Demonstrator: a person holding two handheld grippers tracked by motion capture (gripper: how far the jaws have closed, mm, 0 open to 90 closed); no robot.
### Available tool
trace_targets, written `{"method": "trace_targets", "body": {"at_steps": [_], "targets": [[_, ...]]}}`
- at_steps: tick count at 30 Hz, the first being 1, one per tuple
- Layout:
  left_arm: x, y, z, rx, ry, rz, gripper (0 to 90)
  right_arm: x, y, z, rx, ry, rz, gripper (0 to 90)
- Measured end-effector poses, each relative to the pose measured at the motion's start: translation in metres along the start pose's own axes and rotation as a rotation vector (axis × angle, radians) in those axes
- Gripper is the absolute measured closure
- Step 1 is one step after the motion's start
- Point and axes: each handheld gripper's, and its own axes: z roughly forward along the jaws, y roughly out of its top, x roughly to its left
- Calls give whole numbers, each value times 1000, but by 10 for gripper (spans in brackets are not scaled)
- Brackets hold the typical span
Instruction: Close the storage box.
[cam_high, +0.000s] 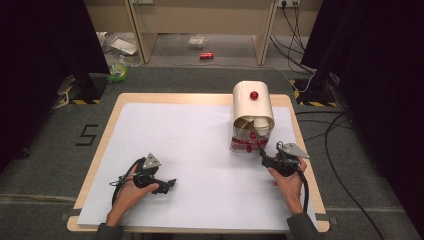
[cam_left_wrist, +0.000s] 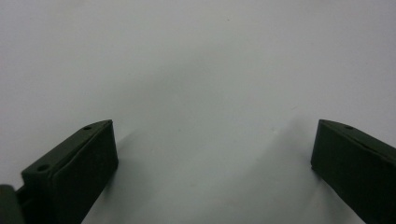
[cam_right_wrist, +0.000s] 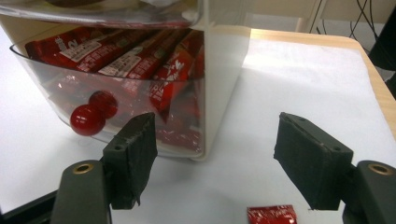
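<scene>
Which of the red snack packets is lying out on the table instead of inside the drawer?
The lone red packet on the white sheet between the right gripper jaws; the others are stacked inside the clear drawer.

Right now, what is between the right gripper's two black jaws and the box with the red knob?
In the right gripper view, a small red packet lies on the white sheet just below the open right gripper; the rest of the stretch to the clear drawer is bare.
</scene>
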Motion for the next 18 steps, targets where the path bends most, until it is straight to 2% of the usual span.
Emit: {"method": "trace_targets", "body": {"at_steps": [7, 18], "targets": [[0, 0, 0, 0, 0, 0, 0, 1, 3, -9, -6, 9, -28, 301], [0, 0, 0, 0, 0, 0, 0, -1, 4, -18, -5, 16, -33, 301]]}}
